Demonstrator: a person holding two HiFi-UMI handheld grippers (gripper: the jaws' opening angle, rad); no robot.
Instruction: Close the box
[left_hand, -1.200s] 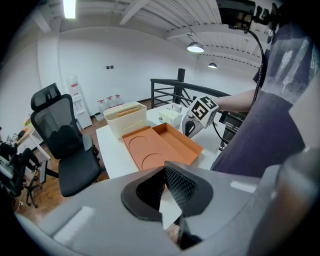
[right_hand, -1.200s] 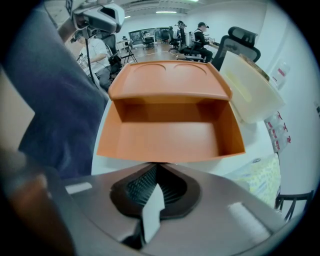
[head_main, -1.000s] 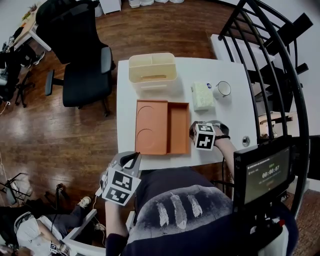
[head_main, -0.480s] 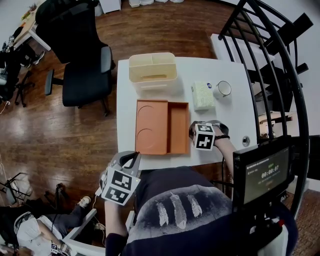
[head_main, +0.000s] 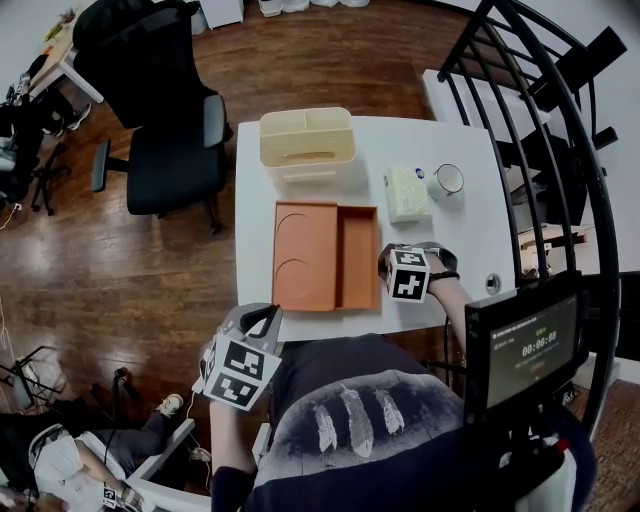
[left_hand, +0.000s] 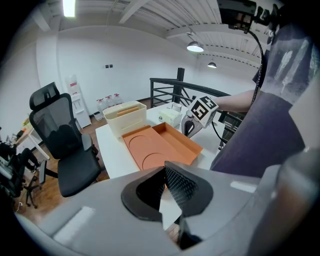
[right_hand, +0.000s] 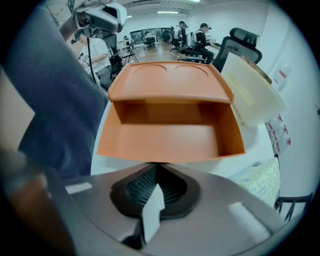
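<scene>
Orange box (head_main: 325, 255) is seen open at frame centre in the head view, laid flat on the white table (head_main: 252, 220). The lid (head_main: 303, 255), with two round recesses, takes up the left half in the picture; the empty tray (head_main: 357, 257) takes up the right half. The lid is not yet folded over.

The right gripper (head_main: 385, 262) is held just beside the tray's right wall, towards its lower corner; contact cannot be confirmed. In the right gripper view its jaws are seen pressed together, empty, and pointed at the tray's near wall.

The left gripper (head_main: 266, 318) is held at lower left, off the table edge and well apart from the box. Its jaws are likewise seen together and empty in the left gripper view.

A cream organiser bin (head_main: 305, 140) is set just above the box. A tissue pack (head_main: 405, 192) and a white cup (head_main: 447, 179) are seen at upper right.
</scene>
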